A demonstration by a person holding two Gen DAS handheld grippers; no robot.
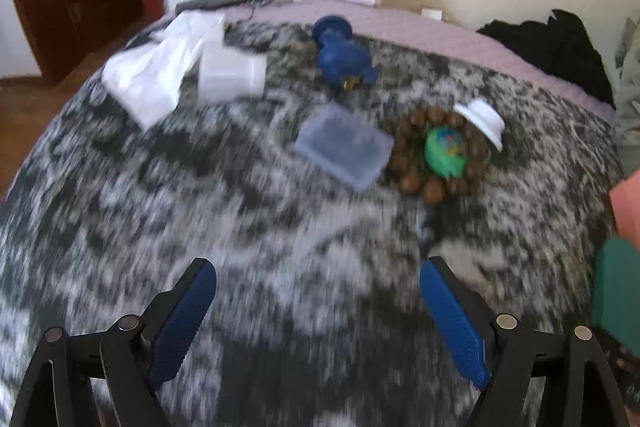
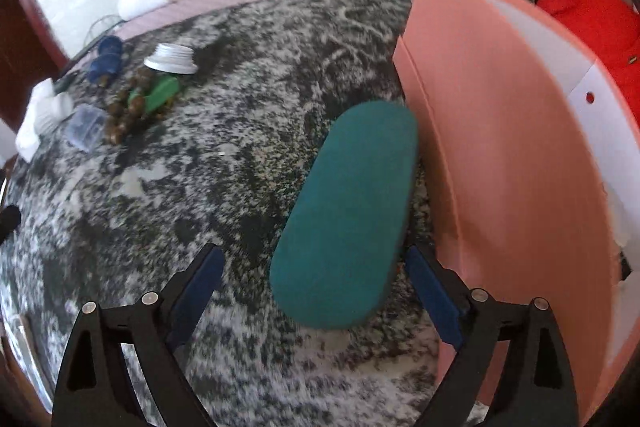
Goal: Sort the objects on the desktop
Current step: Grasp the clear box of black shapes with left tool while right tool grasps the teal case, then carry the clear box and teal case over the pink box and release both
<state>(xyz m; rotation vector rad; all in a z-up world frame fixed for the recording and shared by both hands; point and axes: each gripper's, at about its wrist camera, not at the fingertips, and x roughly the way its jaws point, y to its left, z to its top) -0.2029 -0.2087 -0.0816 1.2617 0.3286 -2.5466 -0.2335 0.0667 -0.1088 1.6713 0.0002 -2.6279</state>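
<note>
A teal oval case was seen lying on the mottled grey-and-white surface, close against a pink bin at the right edge. The right gripper was held wide, nothing grasped, its jaws to either side of the case's near end. The left gripper was likewise spread wide over bare surface.

Toward the far left corner a loose cluster was gathered: a clear plastic box, a ring of brown beads around a green toy, a white cap just beside the beads, a blue toy, a translucent cup on its side and a crumpled white bag.

Trouble was judged likeliest at the case: the right jaw stood near the bin wall, so the bin could be knocked in closing, and a smooth rounded shell gripped at one end could swing or slip. The beads could trail or drag the toy.

Both views were blurred. A lilac cover, dark clothing and a pale wall were visible beyond.
</note>
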